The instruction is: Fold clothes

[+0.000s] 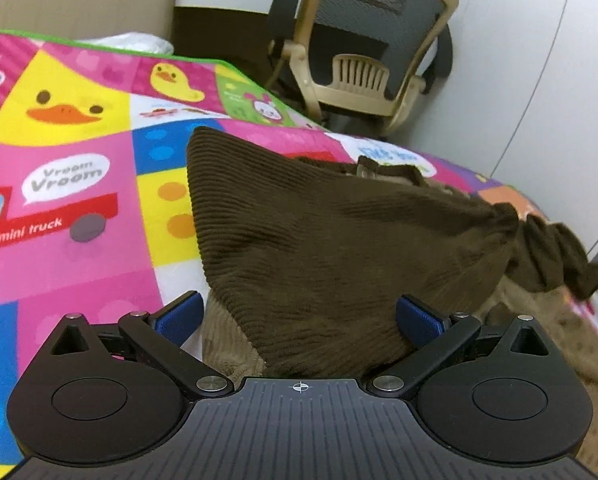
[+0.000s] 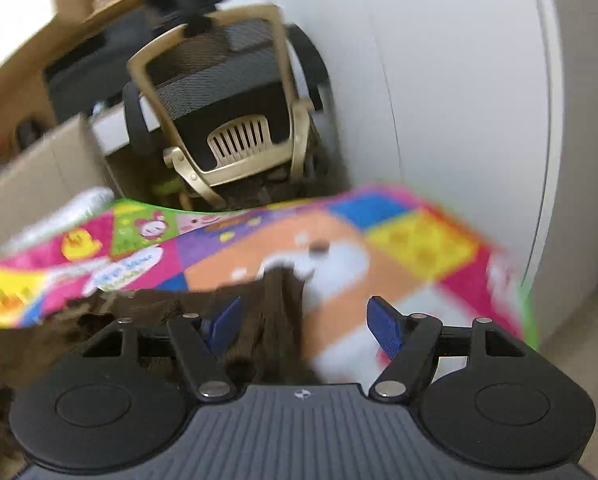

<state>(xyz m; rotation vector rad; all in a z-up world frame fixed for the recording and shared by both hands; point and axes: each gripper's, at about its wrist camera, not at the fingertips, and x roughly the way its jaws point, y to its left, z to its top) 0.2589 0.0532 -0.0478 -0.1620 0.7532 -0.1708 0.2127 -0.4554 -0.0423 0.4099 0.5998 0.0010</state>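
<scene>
A dark brown corduroy garment [image 1: 319,236] lies bunched on a colourful children's play mat [image 1: 67,128]. My left gripper [image 1: 299,316] is open, its blue pads [image 1: 183,316] wide apart on either side of a raised fold of the garment. In the right wrist view, which is blurred, my right gripper [image 2: 305,324] is open. A strip of the brown garment [image 2: 279,312] runs between its pads [image 2: 385,328], nearer the left one. The mat [image 2: 419,244] lies beyond.
A beige and black office chair [image 1: 363,40] stands past the mat's far edge, in front of a desk; it also shows in the right wrist view [image 2: 235,108]. A cardboard box [image 1: 79,0] is at the far left. A white wardrobe wall [image 1: 539,60] runs along the right.
</scene>
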